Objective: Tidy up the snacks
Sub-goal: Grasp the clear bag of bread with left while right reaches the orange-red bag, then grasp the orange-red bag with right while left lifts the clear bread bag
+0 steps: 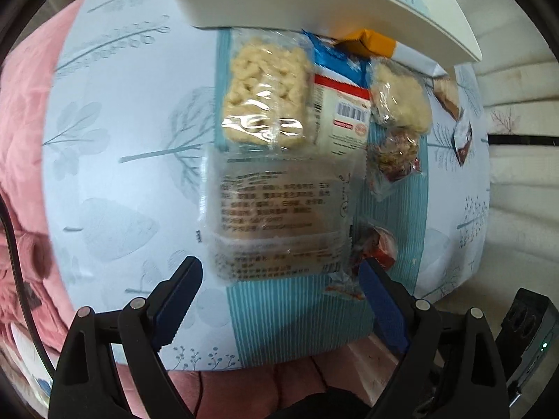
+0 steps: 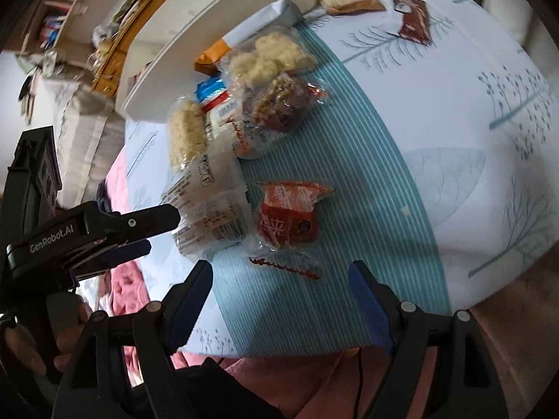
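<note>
Left wrist view. The left tongs (image 1: 279, 281) were seen released, jaws spread wide, with nothing between them. Directly ahead, just beyond the fingertips, a clear printed packet (image 1: 279, 216) lay flat on the table (image 1: 115, 160); its long axis ran away from the tongs, its near short edge lying between the two tips. Farther ahead lay a puffed-rice bar (image 1: 267, 92), a blue-and-white packet (image 1: 344, 104) and, beyond these, a white tray (image 1: 314, 3). A red-wrapped snack (image 1: 379, 246) lay ahead and to the right, just beside the right finger.

Right wrist view. The right tongs (image 2: 281, 279) were likewise released and empty. The red-wrapped snack (image 2: 288, 214) lay straight ahead, near the tips, on the striped band of the cloth. The clear printed packet (image 2: 209, 209) lay ahead and to the left, where the left tongs (image 2: 159, 230) were already poised beside it.

The left tongs were judged nearer the clear packet, the right tongs nearer the red snack.
</note>
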The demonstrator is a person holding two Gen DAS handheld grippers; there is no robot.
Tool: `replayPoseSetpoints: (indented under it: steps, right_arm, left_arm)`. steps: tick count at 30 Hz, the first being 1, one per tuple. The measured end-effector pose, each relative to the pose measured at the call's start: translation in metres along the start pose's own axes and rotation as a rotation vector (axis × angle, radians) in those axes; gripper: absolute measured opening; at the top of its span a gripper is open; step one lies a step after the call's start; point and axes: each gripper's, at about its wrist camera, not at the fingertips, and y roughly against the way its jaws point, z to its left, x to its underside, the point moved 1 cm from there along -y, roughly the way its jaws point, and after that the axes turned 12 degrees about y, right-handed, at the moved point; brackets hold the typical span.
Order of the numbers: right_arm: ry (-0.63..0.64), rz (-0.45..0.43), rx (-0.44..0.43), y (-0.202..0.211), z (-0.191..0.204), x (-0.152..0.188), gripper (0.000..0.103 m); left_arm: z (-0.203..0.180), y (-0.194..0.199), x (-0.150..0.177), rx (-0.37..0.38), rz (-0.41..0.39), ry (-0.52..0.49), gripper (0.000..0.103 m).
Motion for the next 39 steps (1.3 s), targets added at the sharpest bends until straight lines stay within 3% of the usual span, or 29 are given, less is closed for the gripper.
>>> replayPoseSetpoints:
  steps: [9,16,23,39]
  right_arm:
    - [-0.075,-0.061,0.055,-0.013,0.005,0.006,0.079]
    - [-0.062,-0.052,0.108,-0.028,0.01,0.0,0.061]
    - [-0.059,-0.043,0.136,-0.039,0.013,-0.009,0.053]
    - [-0.007,-0.04,0.126,-0.04,0.012,-0.02,0.045]
  left_arm:
    - [-0.003,-0.025,-0.016,-0.017,0.067,-0.02,0.09]
    - [-0.001,-0.036,-0.024,-0.042,0.087,0.002,0.093]
    - [-0.001,-0.047,-0.029,-0.023,0.116,0.031,0.094]
    - [-0.005,-0.039,-0.027,0.008,0.116,0.056,0.074]
